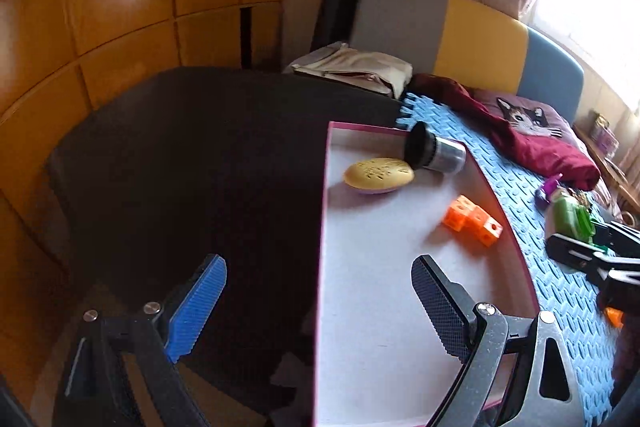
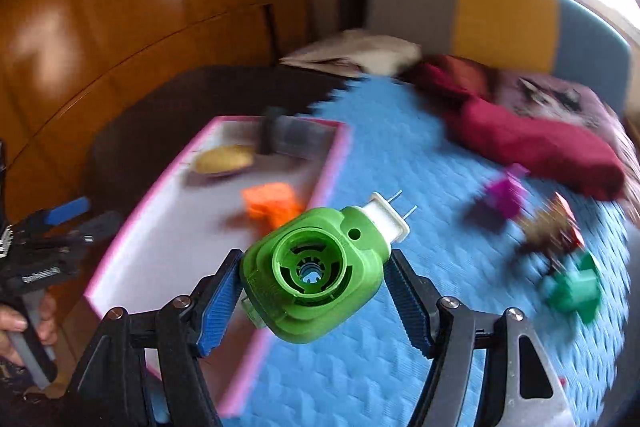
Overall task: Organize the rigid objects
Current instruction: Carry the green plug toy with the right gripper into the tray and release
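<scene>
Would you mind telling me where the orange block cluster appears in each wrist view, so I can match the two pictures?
Left wrist view: orange block cluster lies right of centre, inside the pink-rimmed tray, near its right edge.
Right wrist view: it is blurred, left of centre, in the tray, just behind the green plug-in device.
Shared landmark: the yellow oval piece.

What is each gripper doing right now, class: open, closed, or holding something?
Left gripper: open, holding nothing, above the pink-rimmed tray.
Right gripper: closed on the green plug-in device.
</scene>
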The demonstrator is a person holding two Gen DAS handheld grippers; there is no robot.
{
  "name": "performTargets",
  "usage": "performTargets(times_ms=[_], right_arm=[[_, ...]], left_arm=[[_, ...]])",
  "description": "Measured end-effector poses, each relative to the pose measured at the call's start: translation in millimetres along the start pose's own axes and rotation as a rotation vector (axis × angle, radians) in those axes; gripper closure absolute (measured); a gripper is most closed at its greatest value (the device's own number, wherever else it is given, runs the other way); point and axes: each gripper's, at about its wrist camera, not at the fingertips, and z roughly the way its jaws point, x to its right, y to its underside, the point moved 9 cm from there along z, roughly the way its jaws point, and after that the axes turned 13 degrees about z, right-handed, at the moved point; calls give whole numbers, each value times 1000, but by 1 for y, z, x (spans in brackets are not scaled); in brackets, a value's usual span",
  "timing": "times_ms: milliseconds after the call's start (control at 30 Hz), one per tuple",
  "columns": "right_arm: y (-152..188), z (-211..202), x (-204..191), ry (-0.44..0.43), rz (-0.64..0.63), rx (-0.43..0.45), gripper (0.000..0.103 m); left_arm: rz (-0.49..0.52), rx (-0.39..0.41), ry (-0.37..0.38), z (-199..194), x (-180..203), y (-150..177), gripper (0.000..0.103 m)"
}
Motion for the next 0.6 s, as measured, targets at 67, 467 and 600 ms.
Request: performTargets(times_ms=[67,467,600], right_arm=[[-2,15,-24,-23,-61,-29,31],[-19,101,-58,35,-142,-97,31],[-21,94,-55,-19,-78,-96,30]], left_arm=[[-13,1,-6,1,-6,0,8],[-33,-21,-12,8,-17,8,8],[-32,-23,-8,9,-15,7,9]])
